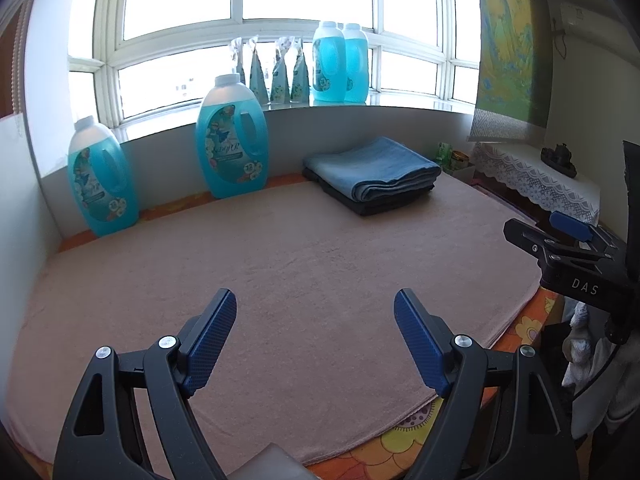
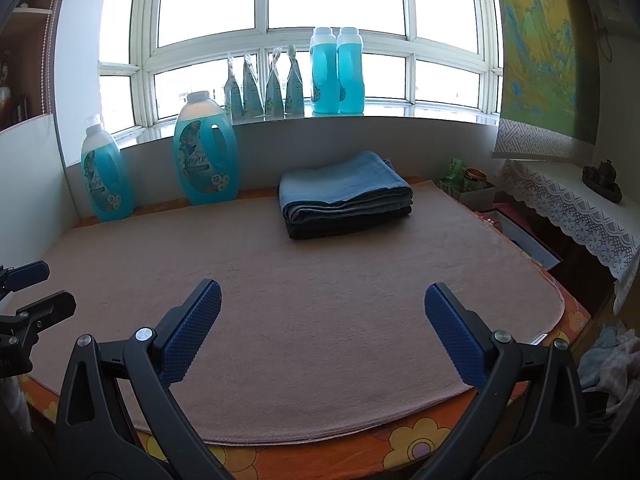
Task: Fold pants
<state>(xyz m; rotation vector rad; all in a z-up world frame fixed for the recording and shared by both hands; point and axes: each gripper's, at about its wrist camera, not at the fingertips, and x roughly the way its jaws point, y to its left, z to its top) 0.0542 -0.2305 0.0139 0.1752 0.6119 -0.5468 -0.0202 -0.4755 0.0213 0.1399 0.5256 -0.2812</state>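
Observation:
A stack of folded pants point(image 1: 372, 176) lies at the far side of the pink mat point(image 1: 280, 280), light blue jeans on top of darker ones; it also shows in the right wrist view point(image 2: 344, 200). My left gripper point(image 1: 316, 344) is open and empty above the mat's near part. My right gripper point(image 2: 322, 332) is open and empty above the mat point(image 2: 320, 300) near its front edge. The right gripper shows at the right edge of the left wrist view point(image 1: 560, 236). The left gripper shows at the left edge of the right wrist view point(image 2: 32, 292).
Two large blue detergent bottles point(image 1: 230, 140) point(image 1: 100, 180) stand at the mat's far left by the wall. More bottles point(image 1: 340, 64) and pouches point(image 1: 276, 72) stand on the windowsill. A lace-covered shelf point(image 2: 580, 208) and boxes point(image 2: 472, 188) are at the right. Loose clothes point(image 2: 612, 360) lie off the table's right.

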